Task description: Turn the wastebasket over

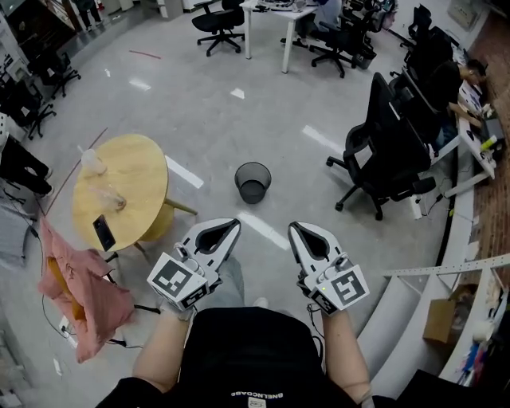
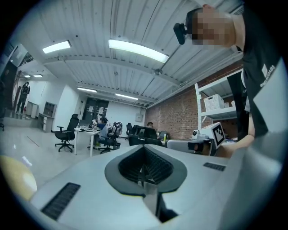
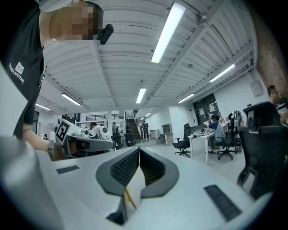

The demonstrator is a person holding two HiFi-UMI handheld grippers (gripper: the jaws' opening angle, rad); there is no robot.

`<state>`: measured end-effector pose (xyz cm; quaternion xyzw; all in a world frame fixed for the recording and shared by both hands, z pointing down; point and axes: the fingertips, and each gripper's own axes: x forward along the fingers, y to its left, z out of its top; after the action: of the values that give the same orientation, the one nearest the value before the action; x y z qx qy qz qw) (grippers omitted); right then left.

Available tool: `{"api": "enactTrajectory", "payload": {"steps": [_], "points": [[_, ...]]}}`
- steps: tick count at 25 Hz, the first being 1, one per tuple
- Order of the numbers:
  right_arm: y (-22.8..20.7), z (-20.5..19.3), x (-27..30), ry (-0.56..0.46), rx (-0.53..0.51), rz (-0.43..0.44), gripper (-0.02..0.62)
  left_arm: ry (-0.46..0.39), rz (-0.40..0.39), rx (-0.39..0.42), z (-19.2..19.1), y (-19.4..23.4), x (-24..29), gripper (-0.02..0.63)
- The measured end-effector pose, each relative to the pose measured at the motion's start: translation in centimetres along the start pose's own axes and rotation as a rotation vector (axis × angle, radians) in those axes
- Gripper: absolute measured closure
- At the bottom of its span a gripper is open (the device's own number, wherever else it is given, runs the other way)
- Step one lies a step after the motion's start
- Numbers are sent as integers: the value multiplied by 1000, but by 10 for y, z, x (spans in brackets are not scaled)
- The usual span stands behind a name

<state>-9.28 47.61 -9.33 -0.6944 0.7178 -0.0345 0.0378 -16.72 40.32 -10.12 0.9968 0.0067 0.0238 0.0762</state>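
Note:
A black mesh wastebasket (image 1: 253, 182) stands upright on the grey floor, open end up, a step ahead of me. My left gripper (image 1: 228, 227) and right gripper (image 1: 299, 231) are held side by side at waist height, well short of the basket and above it. Both point level and both are shut with nothing between the jaws. In the left gripper view the left gripper (image 2: 145, 149) shows closed jaws against the office background, and the right gripper (image 3: 138, 151) looks the same in its own view. The wastebasket is hidden in both gripper views.
A round yellow table (image 1: 121, 191) with a phone and cups stands to the left, a pink cloth (image 1: 80, 283) draped beside it. A black office chair (image 1: 386, 151) is to the right, near desks and a white curved counter (image 1: 414, 311). More chairs and a white desk (image 1: 275, 16) stand farther back.

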Motion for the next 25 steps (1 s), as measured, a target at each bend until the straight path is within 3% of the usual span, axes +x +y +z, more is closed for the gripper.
{"api": "enactTrajectory", "payload": {"steps": [11,15,20,25], "points": [[-83,-16,180,142,-5,-13,584,39,-34,-45,0,181,80,592],[-106,-28,242,200,-51,-13,584,70,-37,-63,-1,241,101,591],[-127,-40,286,242,-26,17,583,114,-9,-98,-13,282,116,591],[-154,-77,310,347,21,123,580,149,76,-152,-37,308,133,591]]}}
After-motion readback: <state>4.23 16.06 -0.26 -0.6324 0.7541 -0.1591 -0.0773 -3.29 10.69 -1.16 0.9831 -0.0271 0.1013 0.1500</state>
